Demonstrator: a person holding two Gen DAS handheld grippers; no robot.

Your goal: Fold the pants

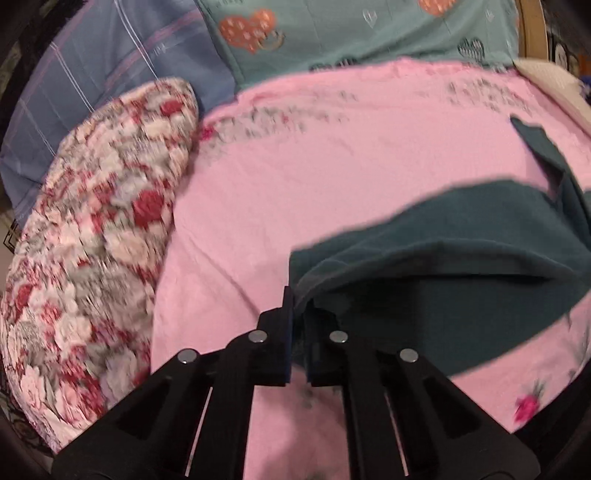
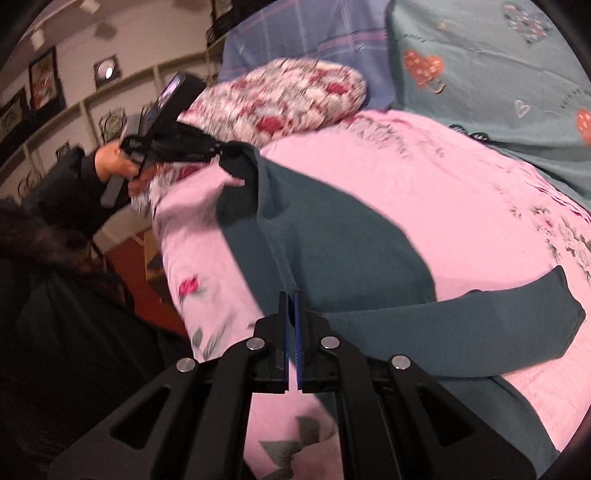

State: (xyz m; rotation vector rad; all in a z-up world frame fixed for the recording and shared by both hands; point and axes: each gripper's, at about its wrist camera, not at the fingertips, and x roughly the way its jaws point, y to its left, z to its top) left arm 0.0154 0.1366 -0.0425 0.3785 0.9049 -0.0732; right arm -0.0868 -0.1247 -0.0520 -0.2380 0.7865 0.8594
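Dark teal pants [image 1: 461, 240] [image 2: 332, 236] lie on a pink floral bedsheet [image 1: 332, 166] [image 2: 443, 192]. My left gripper [image 1: 299, 306] is shut on an edge of the pants and holds that part lifted off the bed. It shows from the side in the right wrist view [image 2: 229, 158], held in a hand, with cloth hanging from it. My right gripper [image 2: 291, 299] is shut on another edge of the pants near the bed's front edge. One pant leg [image 2: 517, 317] stretches to the right across the sheet.
A red and white floral pillow [image 1: 96, 240] [image 2: 280, 96] lies at the left of the bed. A blue plaid pillow [image 1: 110, 62] and a teal pillow with hearts [image 1: 369, 33] [image 2: 480, 74] lie at the head. The person [image 2: 55, 277] stands to the left, with wall shelves behind.
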